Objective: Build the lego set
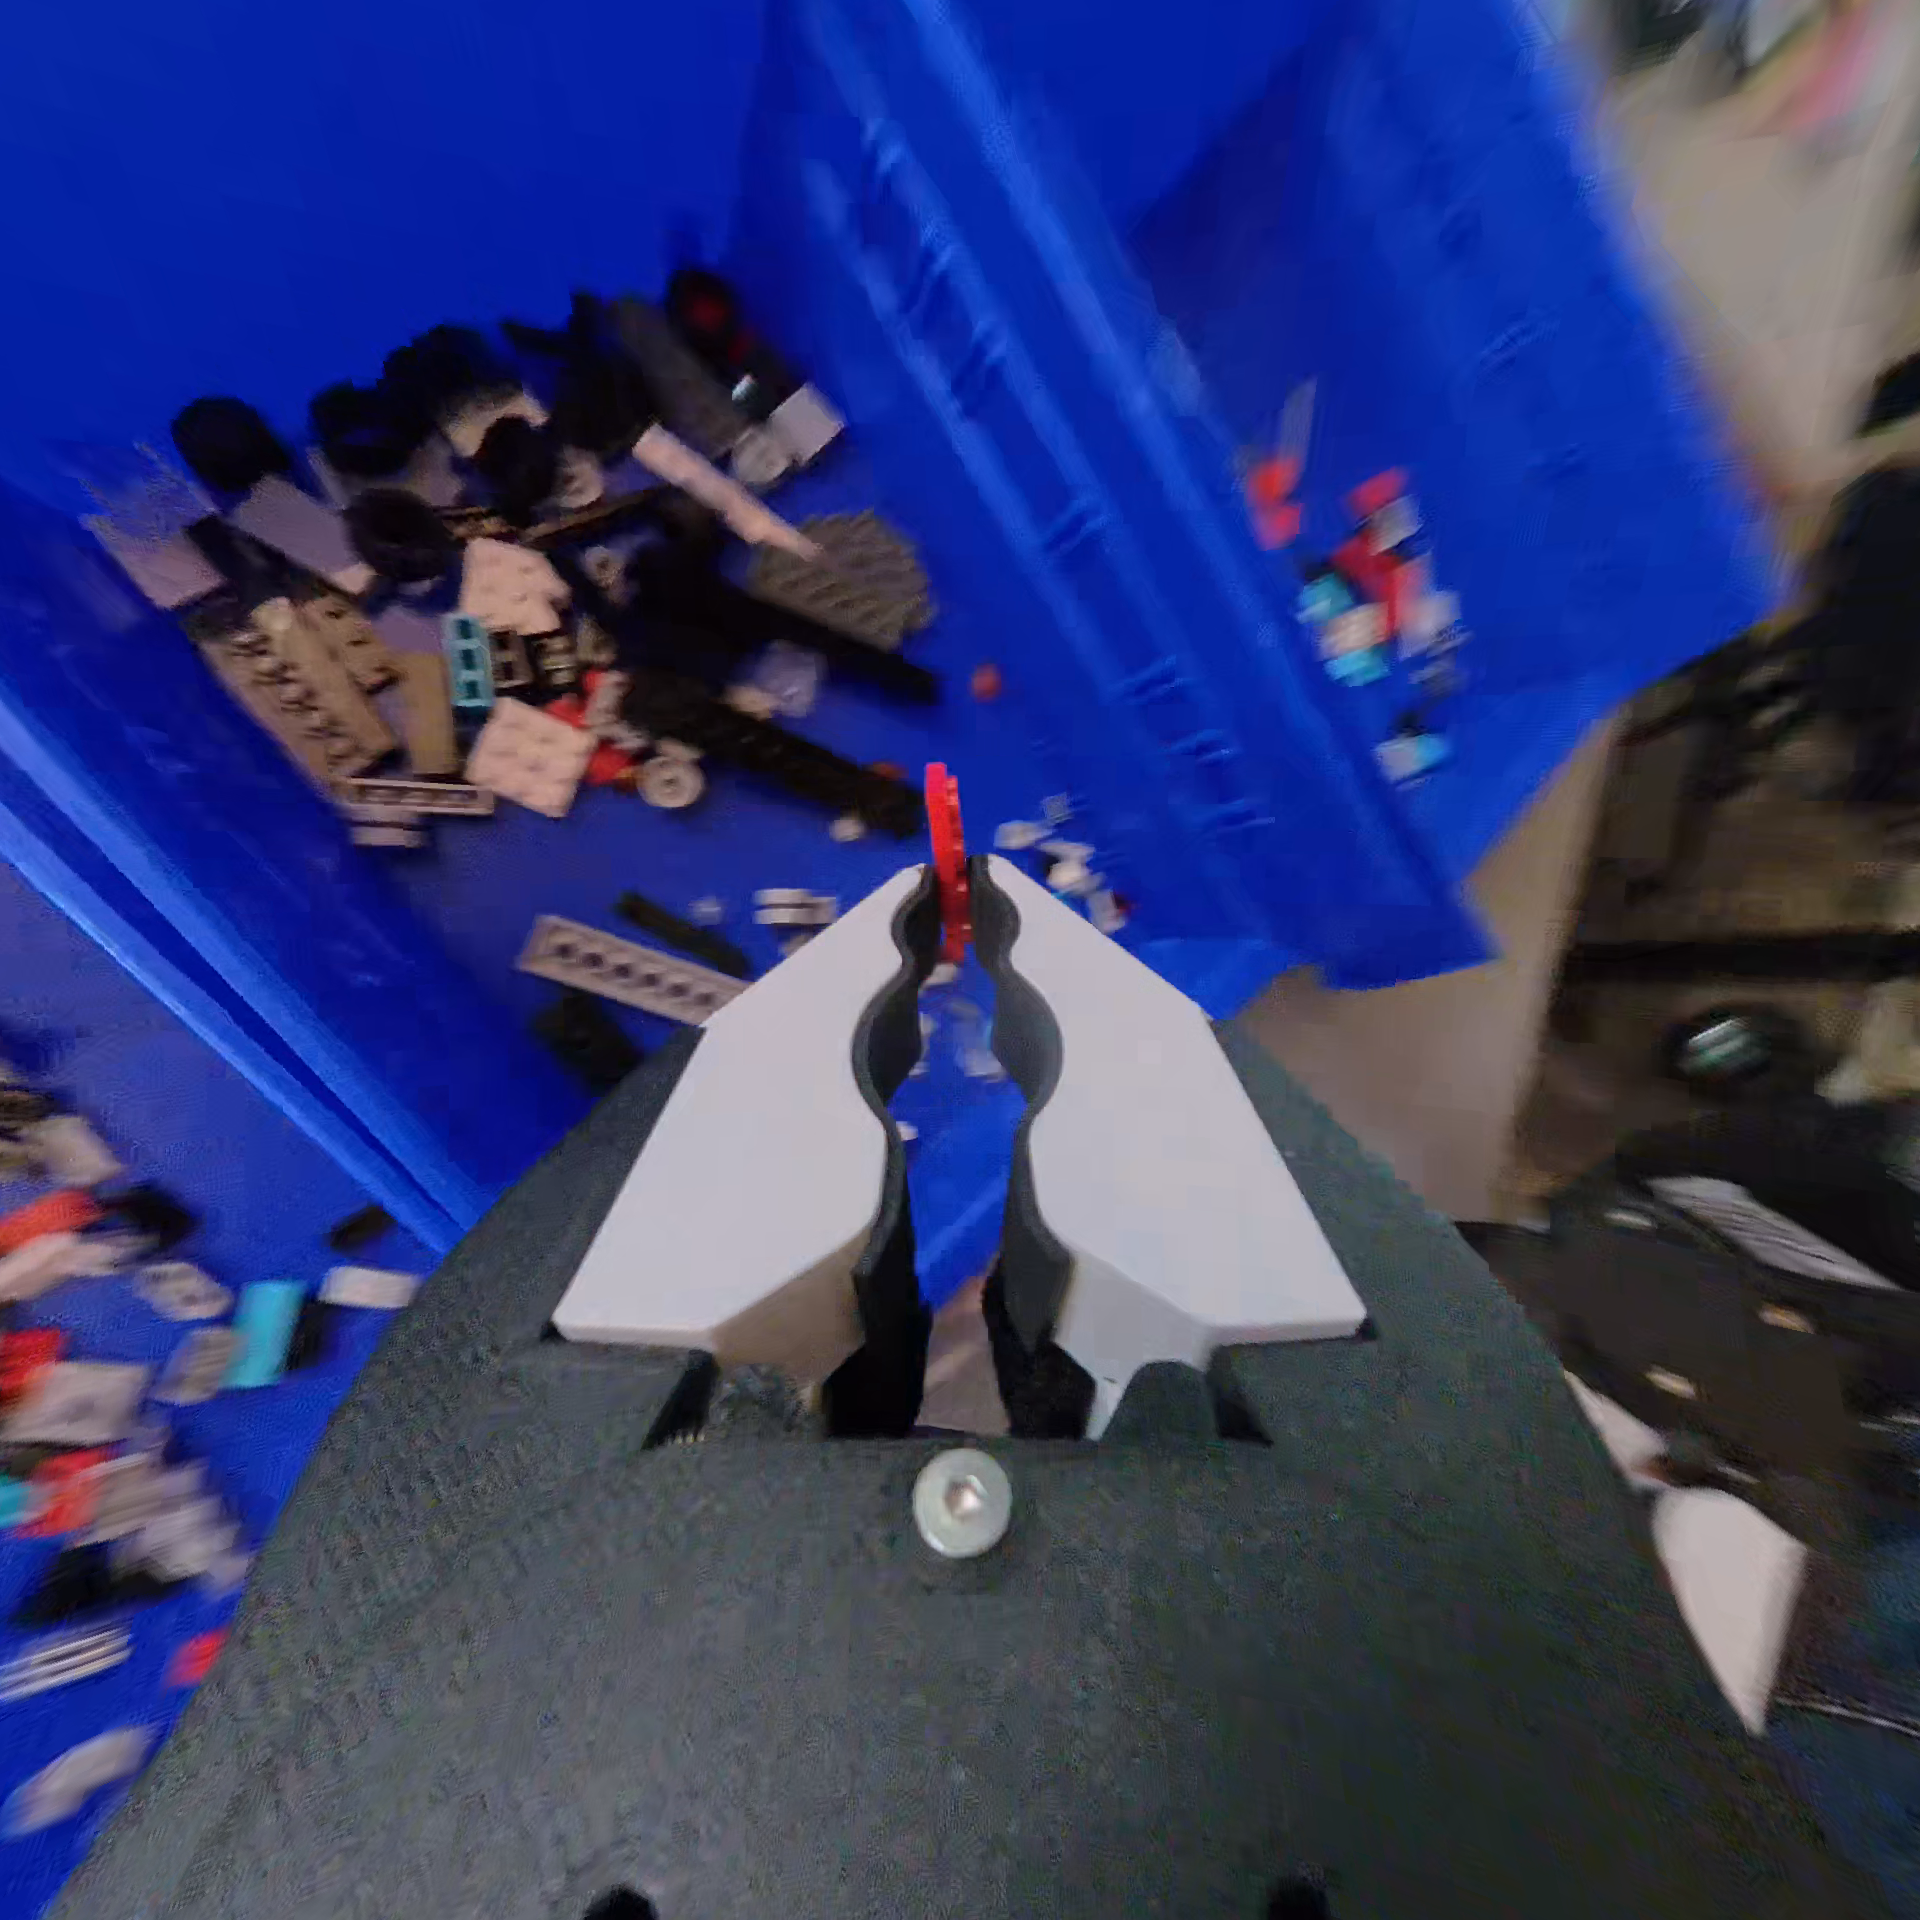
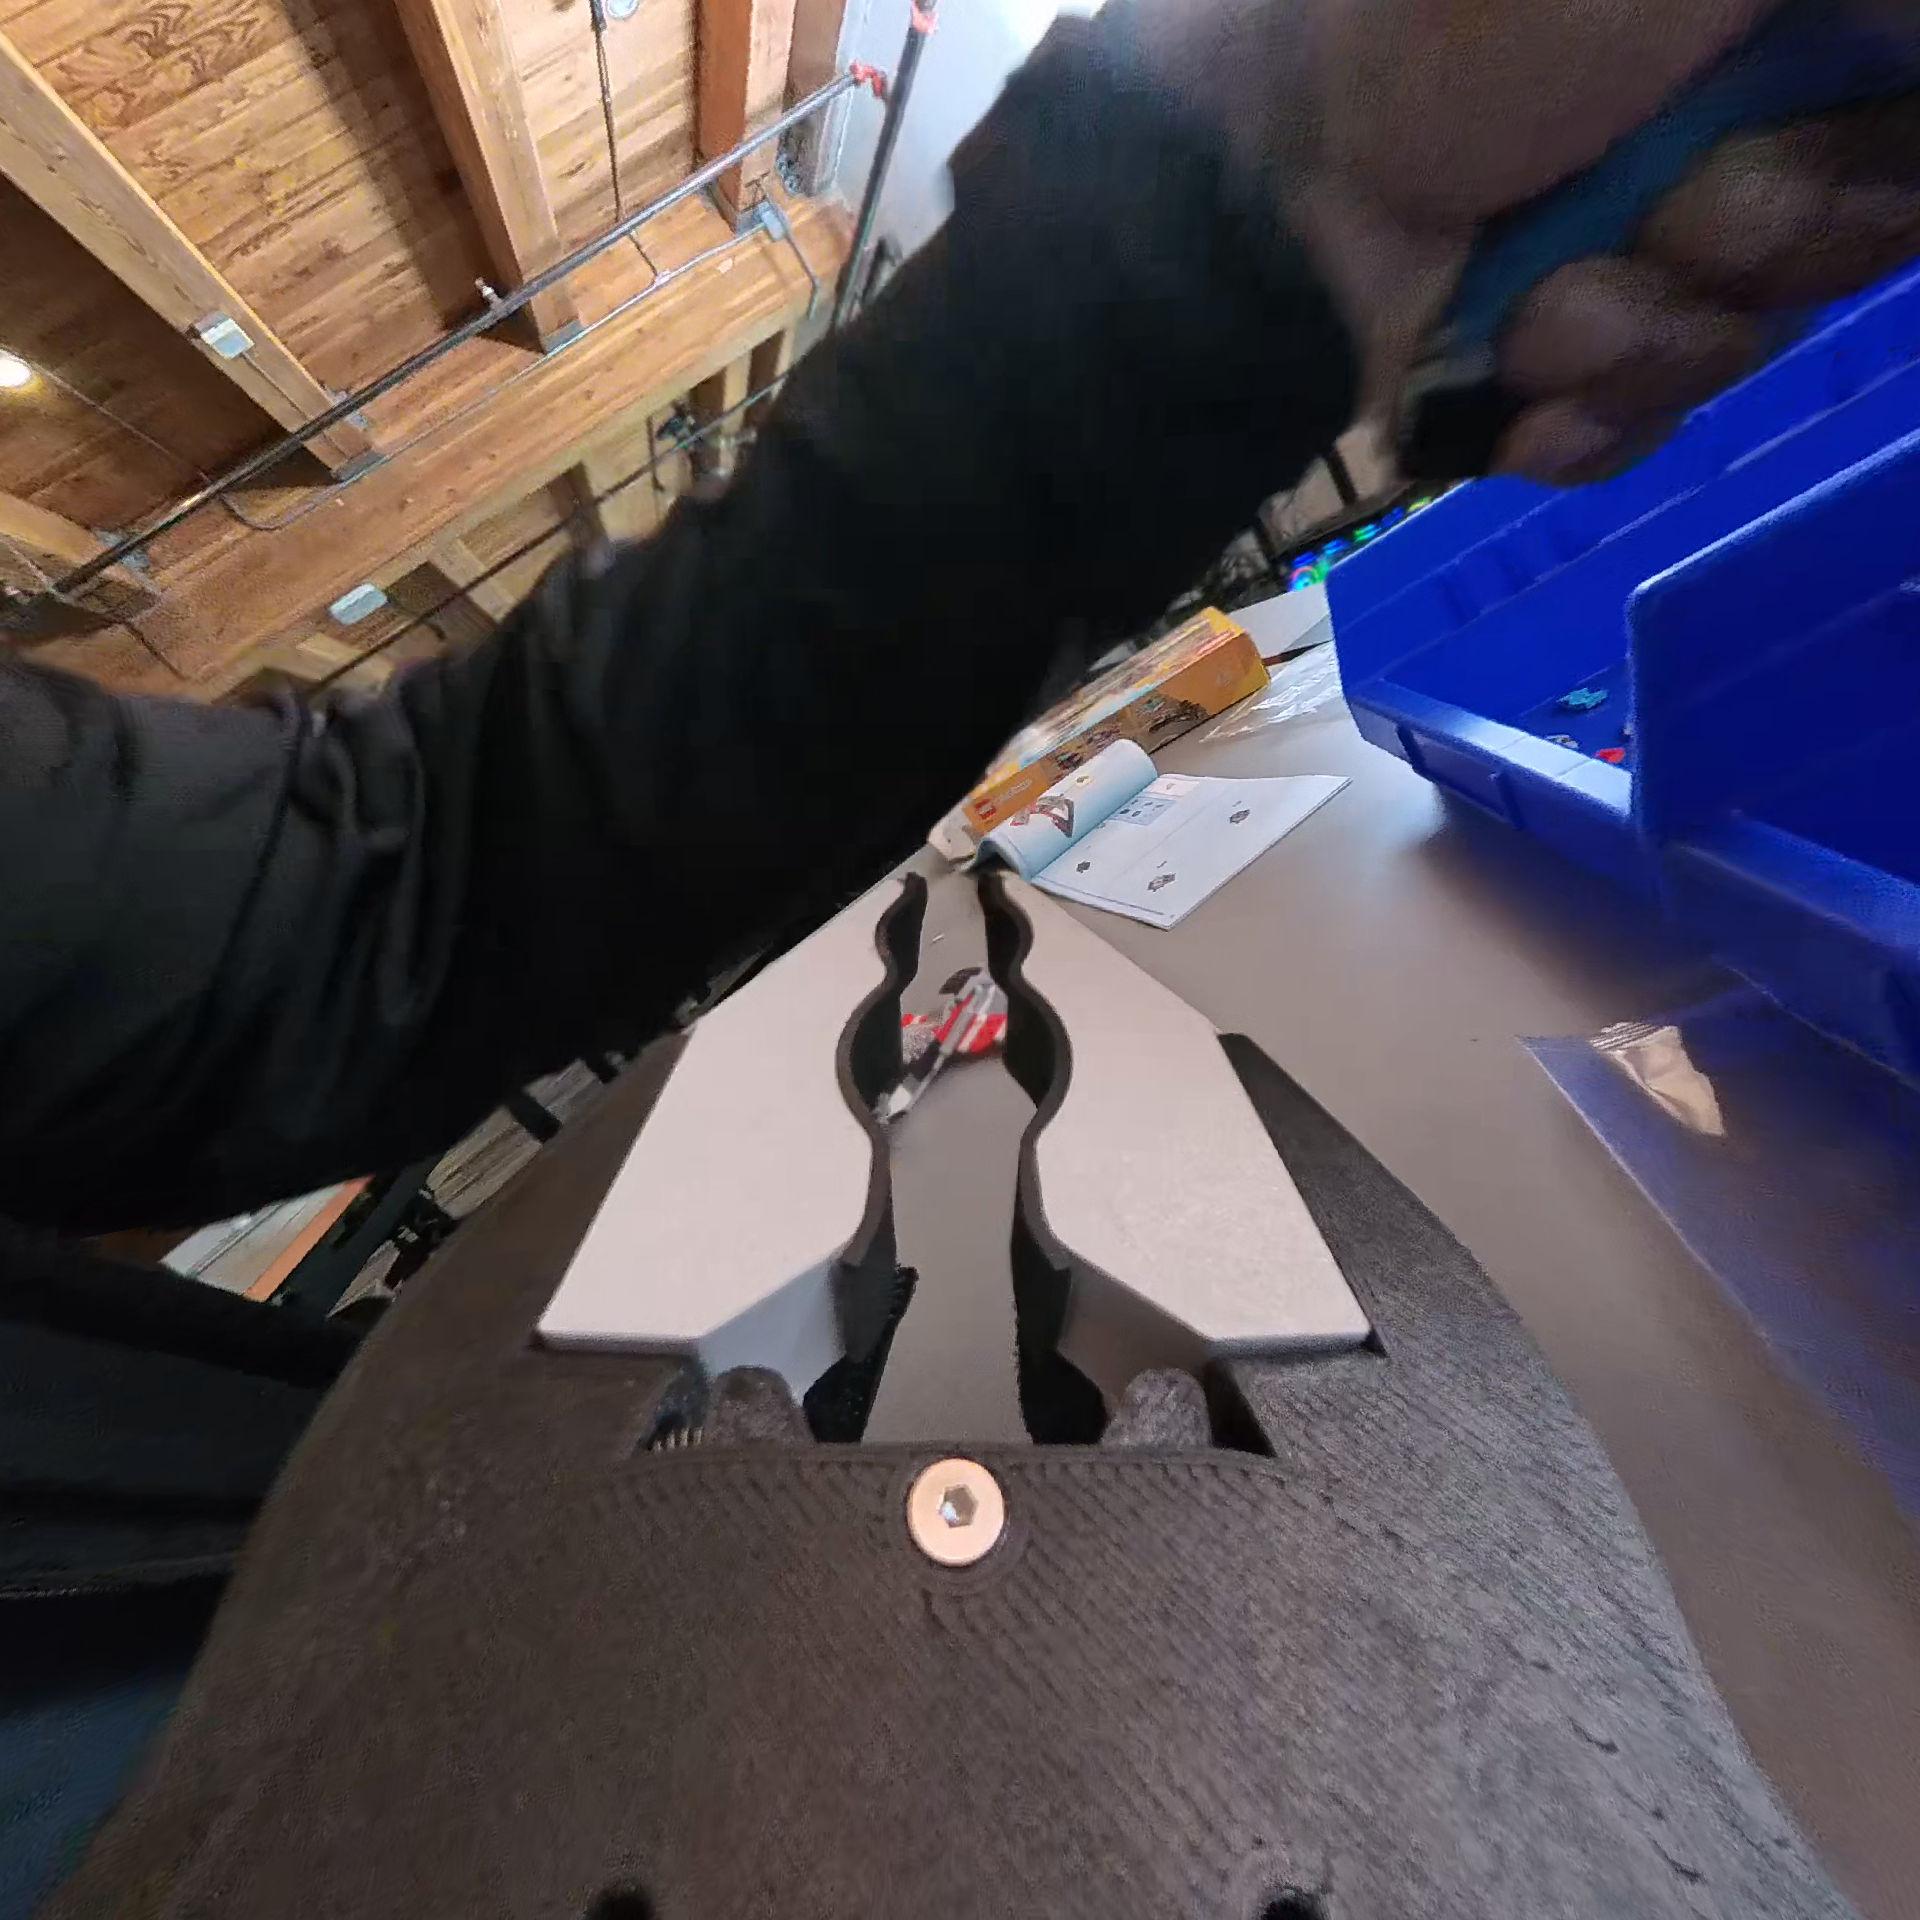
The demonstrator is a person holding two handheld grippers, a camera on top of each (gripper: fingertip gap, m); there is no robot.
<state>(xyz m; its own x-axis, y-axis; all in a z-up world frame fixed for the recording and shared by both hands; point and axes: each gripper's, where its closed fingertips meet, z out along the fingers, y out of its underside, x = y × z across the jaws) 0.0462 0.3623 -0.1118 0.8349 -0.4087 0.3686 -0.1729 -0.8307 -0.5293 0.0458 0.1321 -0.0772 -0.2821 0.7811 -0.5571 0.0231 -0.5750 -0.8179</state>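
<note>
My left gripper (image 1: 951, 868) is shut on a thin red lego piece (image 1: 943, 831), held edge-on above a blue bin (image 1: 436, 987). A pile of black, grey and white lego parts (image 1: 540, 582) lies in that bin ahead and to the left. My right gripper (image 2: 951, 894) hovers low over the grey table (image 2: 1351, 1039), with only a narrow slit between its tips and nothing held. A small red, white and grey lego assembly (image 2: 951, 1023) lies on the table beyond its fingers. The view is motion-blurred.
A second blue bin with red and teal parts (image 1: 1361, 592) is to the right, and another with mixed parts (image 1: 104, 1351) to the left. An open instruction booklet (image 2: 1174, 831), the set's box (image 2: 1122, 717), blue bins (image 2: 1766, 675) and a plastic bag (image 2: 1662, 1091) are on the table. A black sleeve (image 2: 623, 727) crosses overhead. The gap from one gripper's tips to the other's is roughly 25 cm.
</note>
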